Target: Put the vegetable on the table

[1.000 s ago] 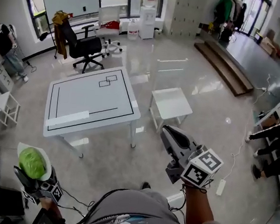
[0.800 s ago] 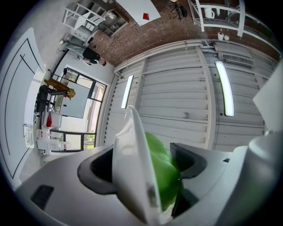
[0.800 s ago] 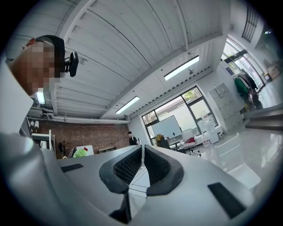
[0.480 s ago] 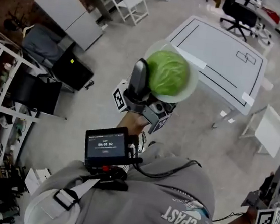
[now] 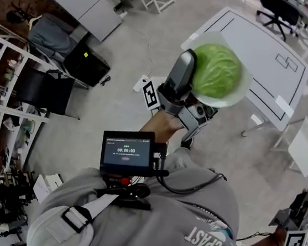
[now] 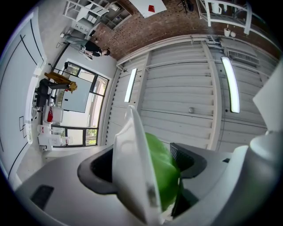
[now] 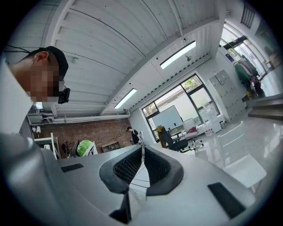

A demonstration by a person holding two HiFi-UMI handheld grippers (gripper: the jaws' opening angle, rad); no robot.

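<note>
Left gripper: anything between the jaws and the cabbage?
Yes: a white plate. In the left gripper view it stands between one jaw and the cabbage; the other jaw seems to touch the cabbage directly.

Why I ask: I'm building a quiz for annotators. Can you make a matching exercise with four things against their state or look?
Things:
1. cabbage
2. right gripper
3. table
4. screen

States:
A. jaws together, nothing between them
B. white top with black lines
C. dark, showing lit digits
D. clamped with a white plate in the left gripper

Pairs: 1-D, 2-A, 3-B, 4-C
</note>
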